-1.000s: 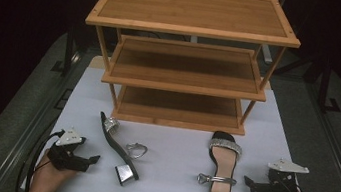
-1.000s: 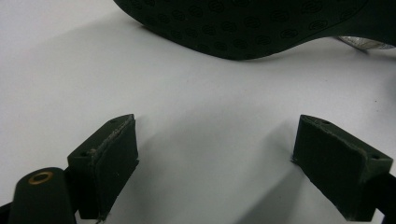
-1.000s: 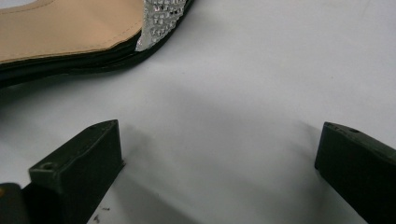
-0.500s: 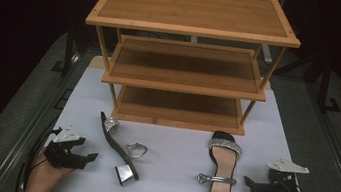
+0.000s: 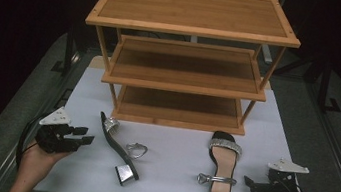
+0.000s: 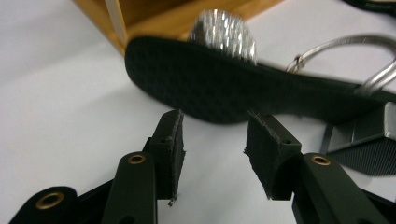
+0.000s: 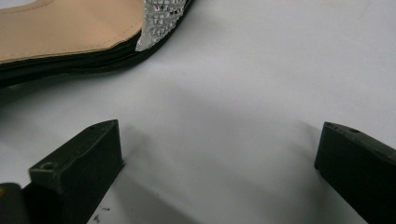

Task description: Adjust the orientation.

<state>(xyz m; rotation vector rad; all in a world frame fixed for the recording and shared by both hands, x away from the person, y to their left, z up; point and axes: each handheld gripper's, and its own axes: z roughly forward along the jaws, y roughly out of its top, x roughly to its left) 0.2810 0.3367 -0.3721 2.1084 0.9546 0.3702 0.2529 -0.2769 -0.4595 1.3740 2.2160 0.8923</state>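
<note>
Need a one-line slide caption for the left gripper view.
Left gripper, jaws open and just narrowing, aims at the tipped sandal lying sole-out beside the rack.

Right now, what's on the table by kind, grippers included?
Sandals: 2, one on its side, one upright
Wooden shelf rack: 1
Grippers: 2, left gripper, right gripper
Total: 5

Beyond the tongs we see a three-tier bamboo rack (image 5: 187,68) standing on a white table mat (image 5: 166,186); grey floor (image 5: 332,149) flanks both sides.
</note>
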